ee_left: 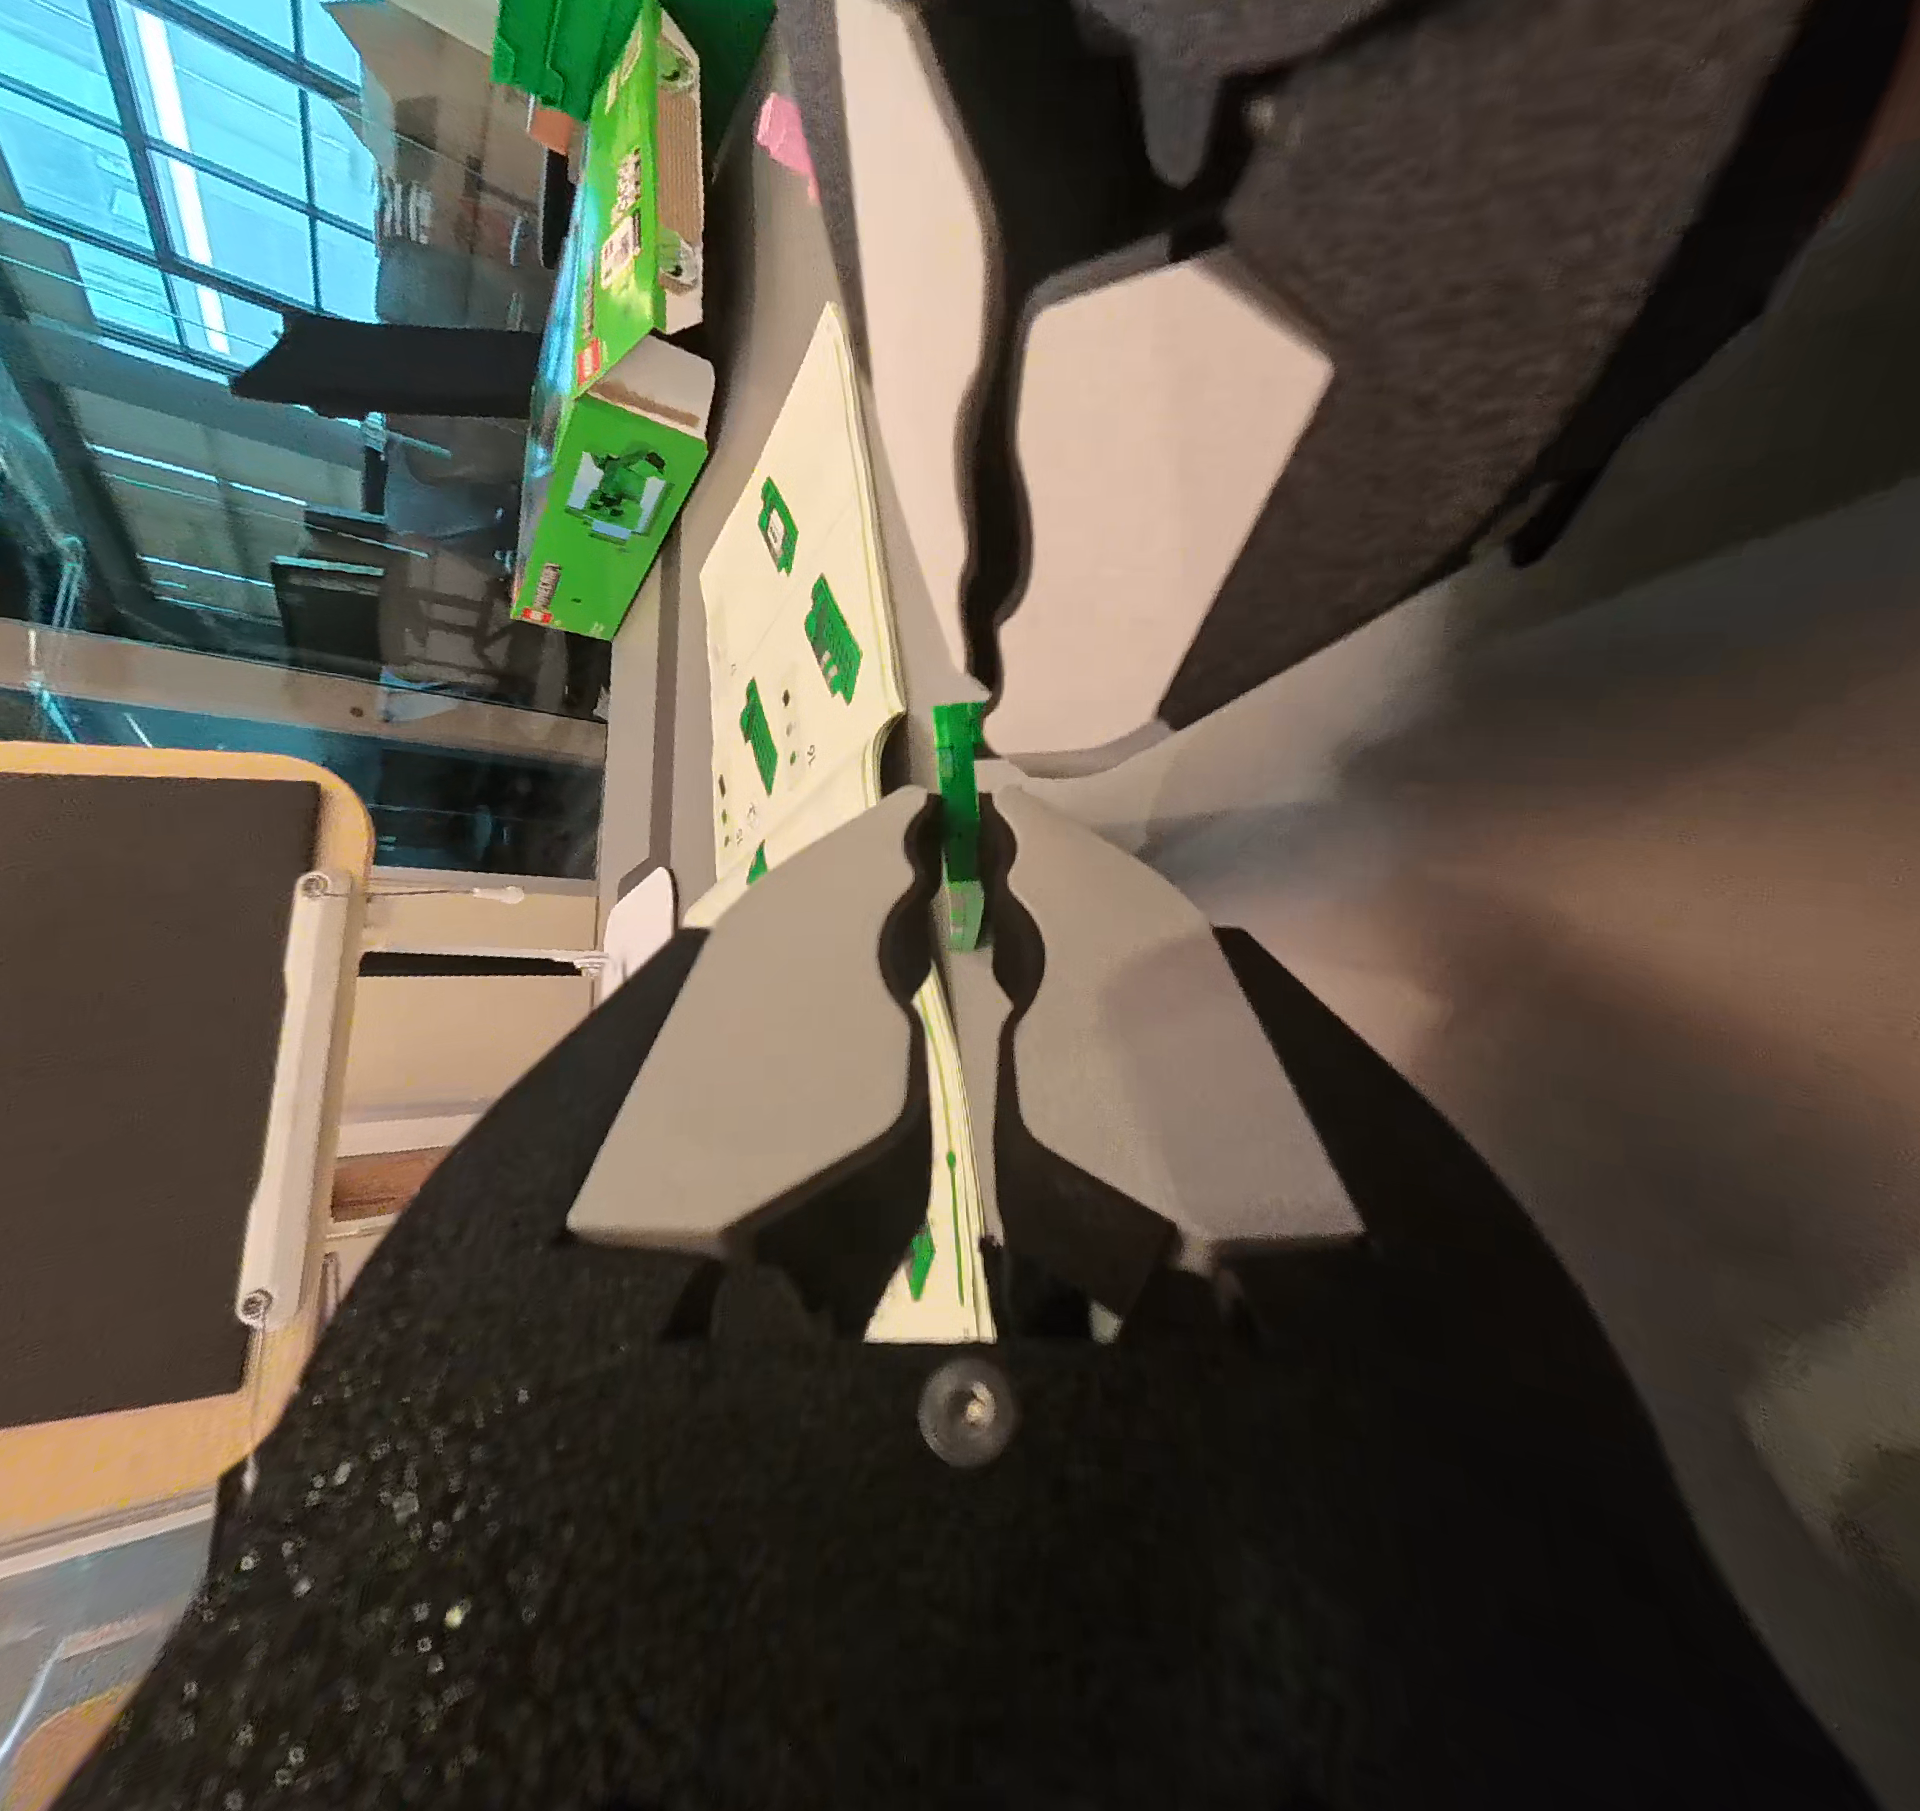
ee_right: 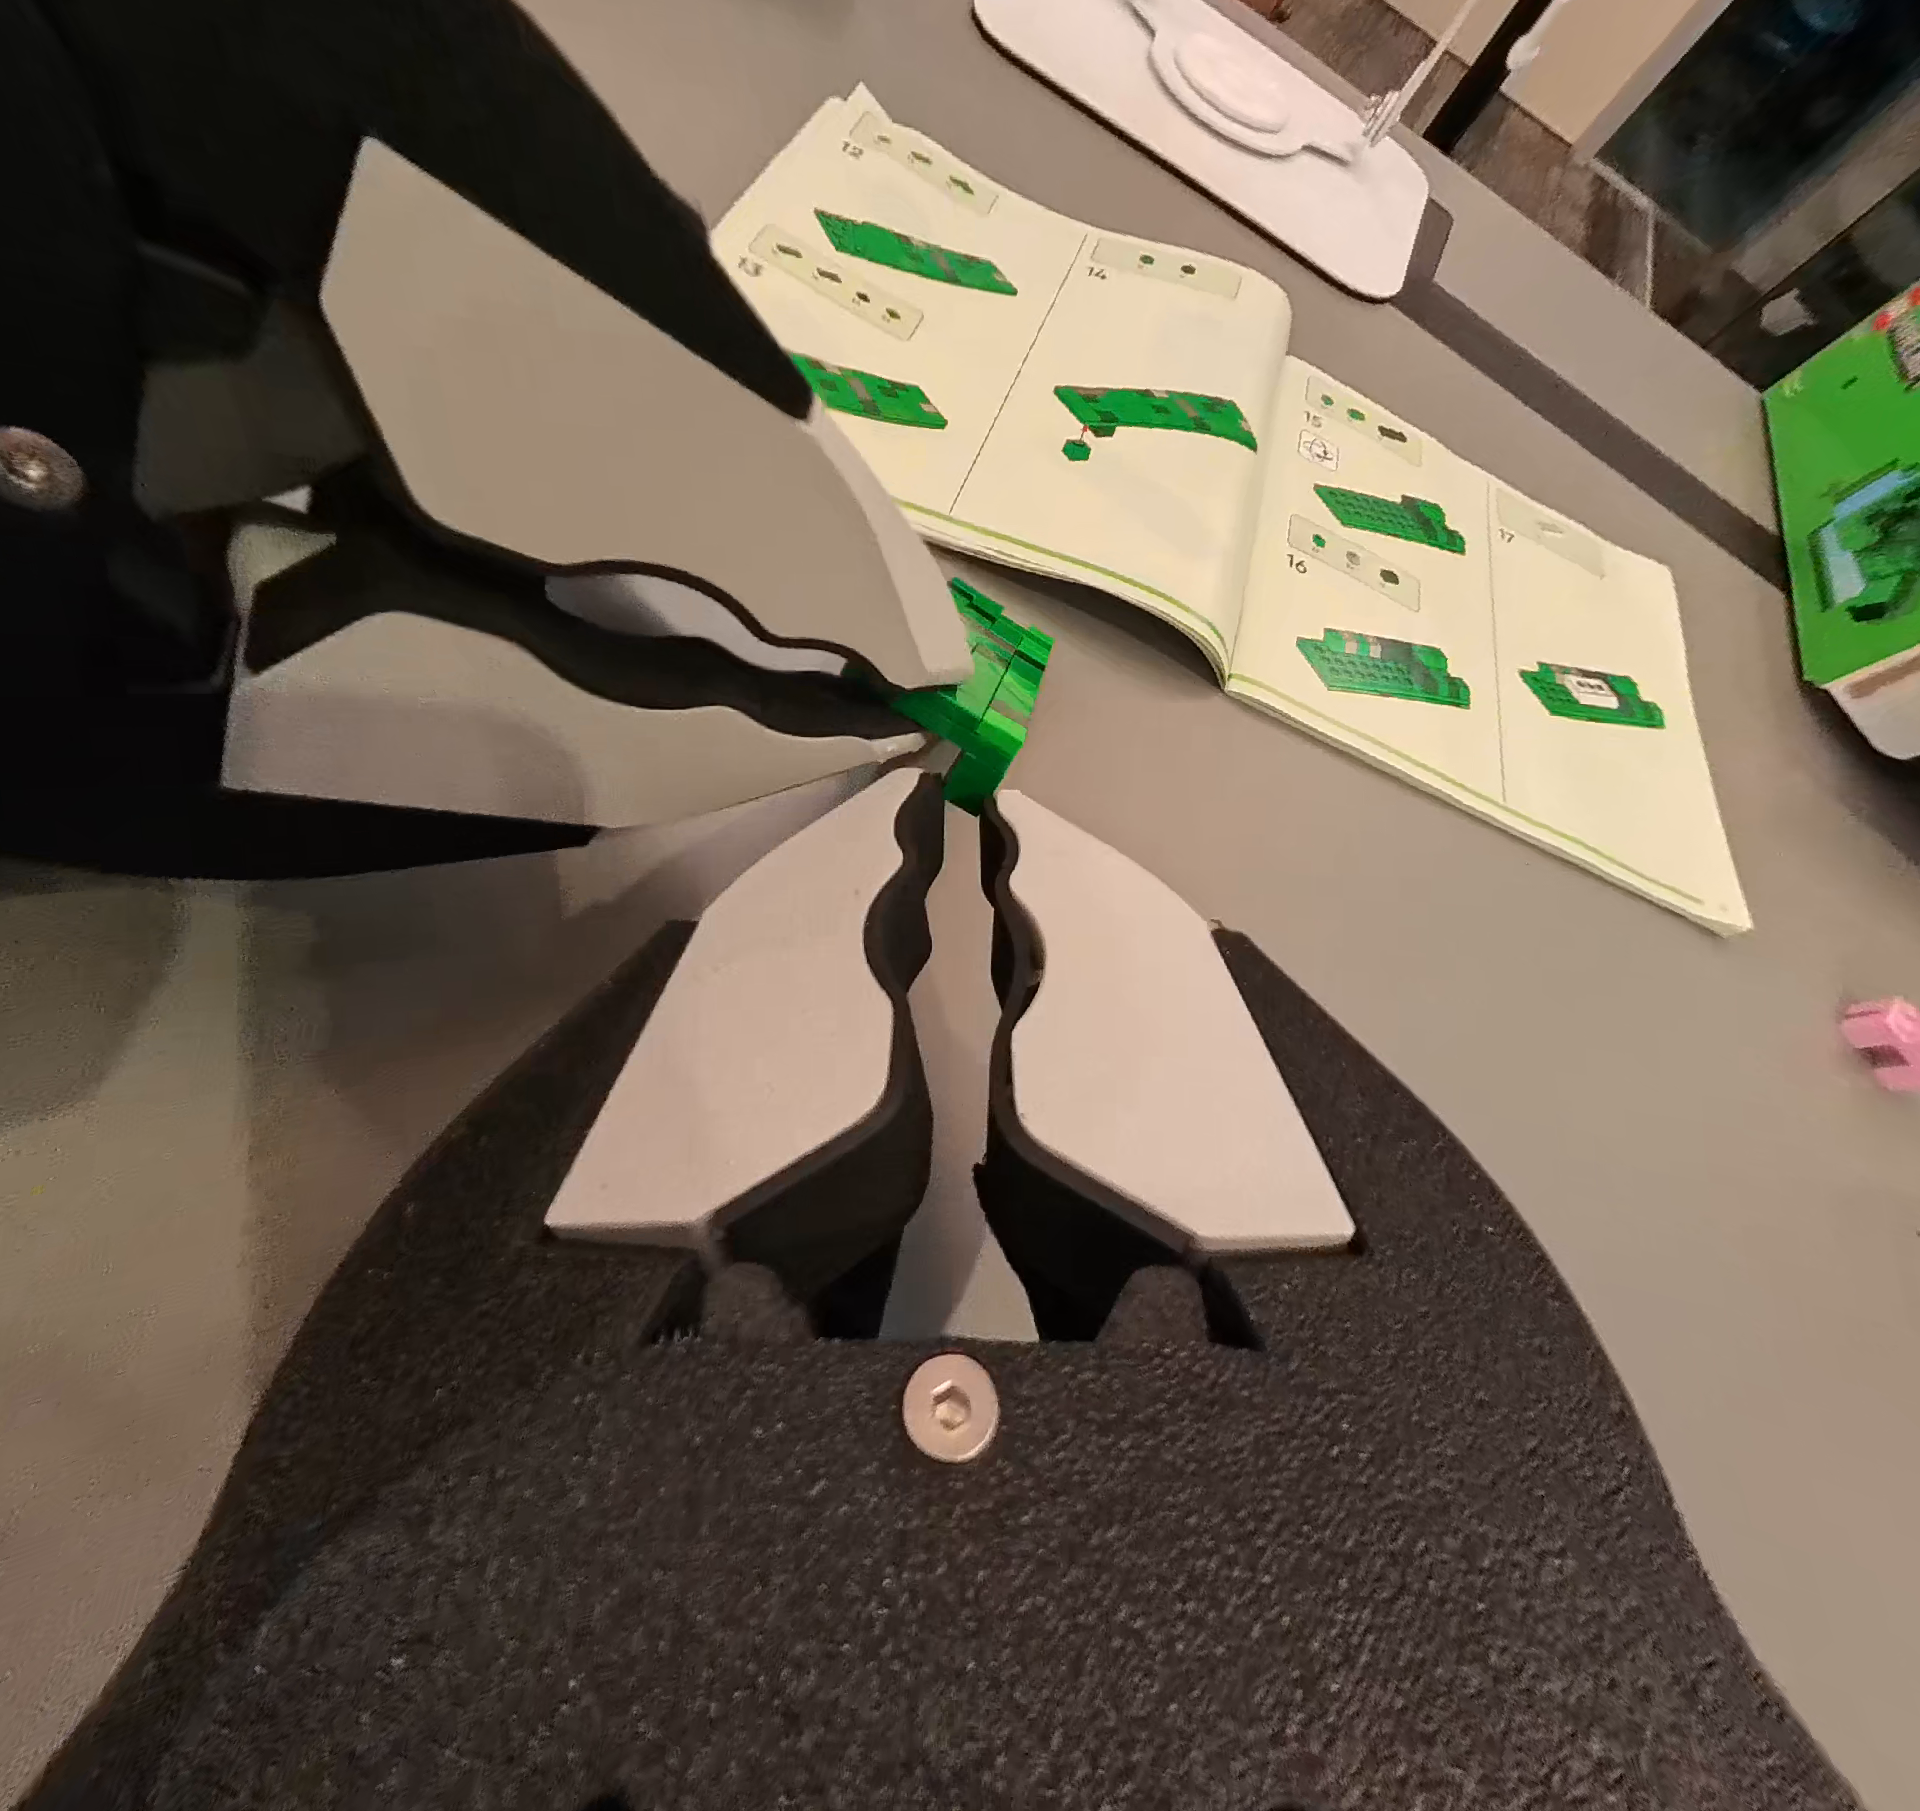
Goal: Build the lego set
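Over the grey desk (ee_right: pixel 1299 982), beside the open instruction booklet (ee_right: pixel 1195 473), both the left tool (ee_left: pixel 961 805) and the right tool (ee_right: pixel 961 795) pinch the green lego assembly (ee_right: pixel 987 712), so pressing should be square and steady.

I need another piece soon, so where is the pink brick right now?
The pink brick lies on the grey table at the far right of the right wrist view, below the open booklet.
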`<state>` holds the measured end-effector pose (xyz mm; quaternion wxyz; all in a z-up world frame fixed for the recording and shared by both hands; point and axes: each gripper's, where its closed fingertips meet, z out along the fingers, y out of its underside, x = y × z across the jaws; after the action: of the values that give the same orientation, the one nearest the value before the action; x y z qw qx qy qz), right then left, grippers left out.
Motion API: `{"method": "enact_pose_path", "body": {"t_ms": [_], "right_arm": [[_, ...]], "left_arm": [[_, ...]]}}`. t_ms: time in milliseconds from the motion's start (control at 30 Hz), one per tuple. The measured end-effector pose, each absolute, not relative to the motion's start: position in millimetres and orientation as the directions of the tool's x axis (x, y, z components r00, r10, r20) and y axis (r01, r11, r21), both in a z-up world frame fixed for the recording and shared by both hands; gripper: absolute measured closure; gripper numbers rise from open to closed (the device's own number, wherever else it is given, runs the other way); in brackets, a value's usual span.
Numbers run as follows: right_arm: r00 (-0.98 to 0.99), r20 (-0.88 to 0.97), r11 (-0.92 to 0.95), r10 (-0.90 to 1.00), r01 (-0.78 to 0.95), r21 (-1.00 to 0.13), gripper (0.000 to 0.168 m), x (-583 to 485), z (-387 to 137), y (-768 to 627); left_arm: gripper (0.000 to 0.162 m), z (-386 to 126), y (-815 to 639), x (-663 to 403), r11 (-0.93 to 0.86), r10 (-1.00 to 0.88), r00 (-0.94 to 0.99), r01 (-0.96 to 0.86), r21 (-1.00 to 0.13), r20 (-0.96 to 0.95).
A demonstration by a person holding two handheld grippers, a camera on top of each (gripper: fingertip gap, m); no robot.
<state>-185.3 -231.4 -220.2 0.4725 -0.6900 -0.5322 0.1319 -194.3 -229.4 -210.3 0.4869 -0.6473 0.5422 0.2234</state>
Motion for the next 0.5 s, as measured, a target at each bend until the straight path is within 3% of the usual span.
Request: {"method": "enact_pose_path", "body": {"t_ms": [167, 400, 500], "right_arm": [[0.389, 0.379, 0.047, 0.84, 0.642, -0.765, 0.162, -184, -221, -230], [0.416, 0.319, 0.028, 0.852, 0.571, -0.82, 0.161, -187, -214, -227], [0.405, 0.305, 0.047, 0.862, 0.535, -0.843, 0.144, -187, -207, -231]], "left_arm": [[0.156, -211, -228, -194, 0.046, -0.483, 0.31, -0.925, -0.377, -0.819], [0.157, -204, -223, -197, 0.018, -0.424, 0.407, -0.889, -0.457, -0.809], [0.156, -192, -221, -203, 0.025, -0.356, 0.487, -0.848, -0.529, -0.797]]}}
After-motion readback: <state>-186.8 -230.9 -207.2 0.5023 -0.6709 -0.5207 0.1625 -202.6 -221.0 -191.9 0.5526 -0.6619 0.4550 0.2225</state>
